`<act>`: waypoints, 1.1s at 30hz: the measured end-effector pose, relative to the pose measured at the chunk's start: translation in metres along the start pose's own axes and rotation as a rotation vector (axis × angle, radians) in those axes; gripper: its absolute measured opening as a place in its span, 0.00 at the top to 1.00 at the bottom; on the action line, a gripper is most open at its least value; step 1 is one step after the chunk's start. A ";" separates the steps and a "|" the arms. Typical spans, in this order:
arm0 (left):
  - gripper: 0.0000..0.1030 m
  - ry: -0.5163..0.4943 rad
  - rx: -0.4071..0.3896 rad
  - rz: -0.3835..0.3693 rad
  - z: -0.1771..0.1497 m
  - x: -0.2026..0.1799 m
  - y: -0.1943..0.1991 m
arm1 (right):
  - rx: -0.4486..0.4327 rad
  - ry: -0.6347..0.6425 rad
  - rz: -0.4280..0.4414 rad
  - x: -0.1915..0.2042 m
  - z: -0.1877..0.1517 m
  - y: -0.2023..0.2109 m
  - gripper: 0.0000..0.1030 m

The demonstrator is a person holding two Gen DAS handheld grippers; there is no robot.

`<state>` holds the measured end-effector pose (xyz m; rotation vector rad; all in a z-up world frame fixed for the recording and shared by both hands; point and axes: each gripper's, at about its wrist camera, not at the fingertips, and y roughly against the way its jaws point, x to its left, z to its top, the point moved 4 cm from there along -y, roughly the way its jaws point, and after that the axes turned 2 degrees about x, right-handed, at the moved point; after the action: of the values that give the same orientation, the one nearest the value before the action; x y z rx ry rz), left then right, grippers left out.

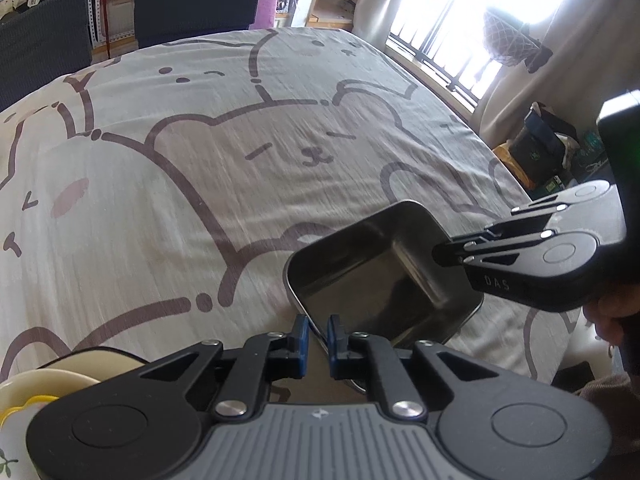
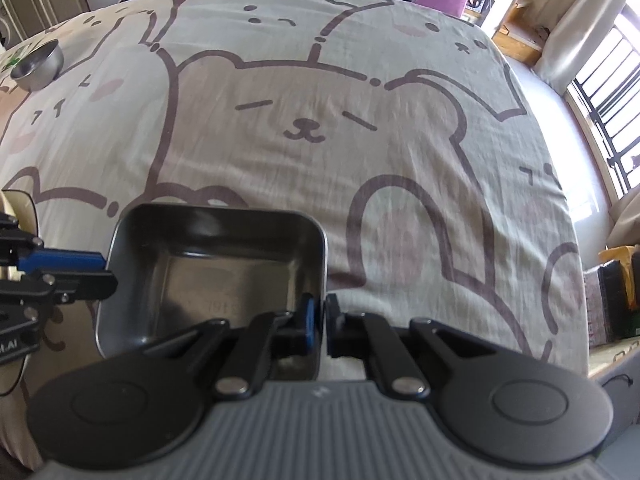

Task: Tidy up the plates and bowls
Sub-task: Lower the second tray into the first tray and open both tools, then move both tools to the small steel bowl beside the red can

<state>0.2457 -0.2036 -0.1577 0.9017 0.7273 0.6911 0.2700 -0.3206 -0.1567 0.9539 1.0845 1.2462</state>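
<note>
A square steel tray (image 1: 376, 272) is sitting on the bear-print cloth (image 1: 224, 152) that is covering the worktop, near the worktop's near edge and toward its window side. Both grippers are gripping it at once.

The left gripper (image 1: 318, 330) is reaching down to the tray's near wall. Its jaws are standing almost together, with only a thin slit between the blue pads (image 1: 301, 330), and the tray's rim is passing through that slit, so the pads are pinching the wall from both sides.

The right gripper (image 2: 323, 320) is coming in at the opposite side. In the right wrist view its jaws are likewise drawn narrow, one blue pad (image 2: 309, 322) lying inside the tray and the other finger outside, the thin wall clamped between them. In the left wrist view the same gripper (image 1: 440, 249) is showing from the side, its tips meeting the tray's right rim, with a hand (image 1: 608, 316) behind it on the grip.

A round steel bowl (image 2: 38, 64) is standing well apart, toward the far left corner of the worktop. A cream dish (image 1: 44, 388) with a yellow trim is lying by the near left edge, partly hidden behind the left gripper's body.
</note>
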 end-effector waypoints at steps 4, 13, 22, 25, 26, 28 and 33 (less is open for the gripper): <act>0.90 0.005 -0.002 0.000 0.003 0.001 -0.001 | 0.000 -0.008 0.009 -0.003 0.001 -0.002 0.94; 0.70 0.007 0.001 0.009 0.001 0.003 0.001 | 0.005 -0.015 0.010 -0.008 -0.003 -0.001 0.85; 0.28 -0.003 -0.054 0.024 0.000 0.004 0.020 | -0.039 -0.017 0.031 -0.011 -0.012 0.020 0.54; 0.13 0.005 -0.106 0.033 0.001 0.011 0.033 | -0.086 -0.027 0.024 -0.014 -0.012 0.031 0.35; 0.11 0.008 -0.118 0.036 0.001 0.013 0.037 | -0.110 -0.031 0.021 -0.014 -0.012 0.035 0.29; 0.06 0.023 -0.141 0.054 0.001 0.021 0.044 | -0.152 -0.048 0.018 -0.014 -0.009 0.042 0.22; 0.00 0.042 -0.205 0.132 -0.002 0.048 0.064 | -0.240 -0.077 0.034 -0.006 0.001 0.054 0.01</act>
<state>0.2571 -0.1370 -0.1155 0.7537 0.6250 0.8867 0.2581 -0.3212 -0.1032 0.8323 0.8398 1.3226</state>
